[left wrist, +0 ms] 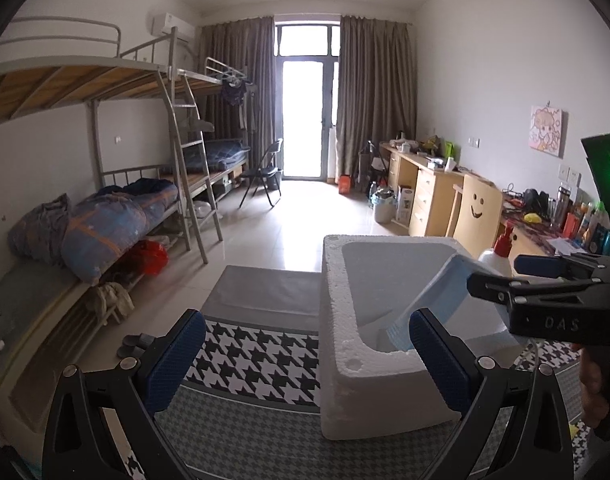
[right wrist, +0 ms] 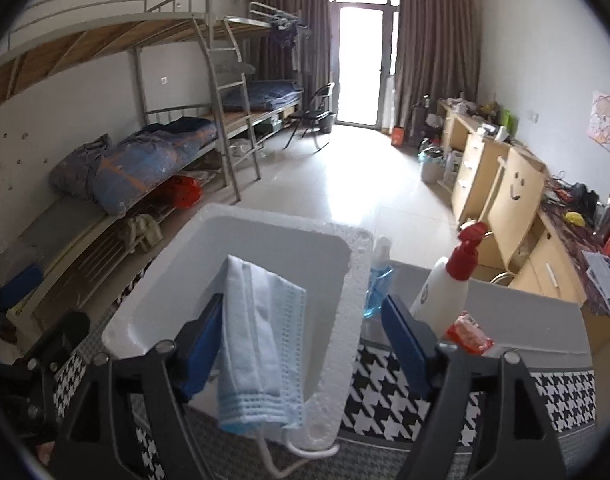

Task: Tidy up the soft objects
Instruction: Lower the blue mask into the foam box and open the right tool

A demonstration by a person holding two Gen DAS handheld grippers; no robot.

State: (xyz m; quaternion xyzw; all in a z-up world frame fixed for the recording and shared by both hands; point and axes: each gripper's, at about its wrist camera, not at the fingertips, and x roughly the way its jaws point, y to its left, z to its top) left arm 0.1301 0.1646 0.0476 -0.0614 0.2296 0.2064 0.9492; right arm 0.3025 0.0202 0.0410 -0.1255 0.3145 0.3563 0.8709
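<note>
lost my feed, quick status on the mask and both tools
Right tool open. Left tool open, empty. Face mask draped over foam box rim, partly inside. Nothing blocking.

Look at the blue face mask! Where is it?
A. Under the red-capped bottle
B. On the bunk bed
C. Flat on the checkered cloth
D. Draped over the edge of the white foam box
D: the blue face mask hangs over the rim of the white foam box, between the right gripper's open fingers.

Two black handheld grippers w/ blue pads

Left gripper (left wrist: 307, 354): black angular frame, silver screws, textured blue pads; right gripper (right wrist: 303, 340): same build, "DAS" embossed on its body; green LED on the black mount above.
</note>
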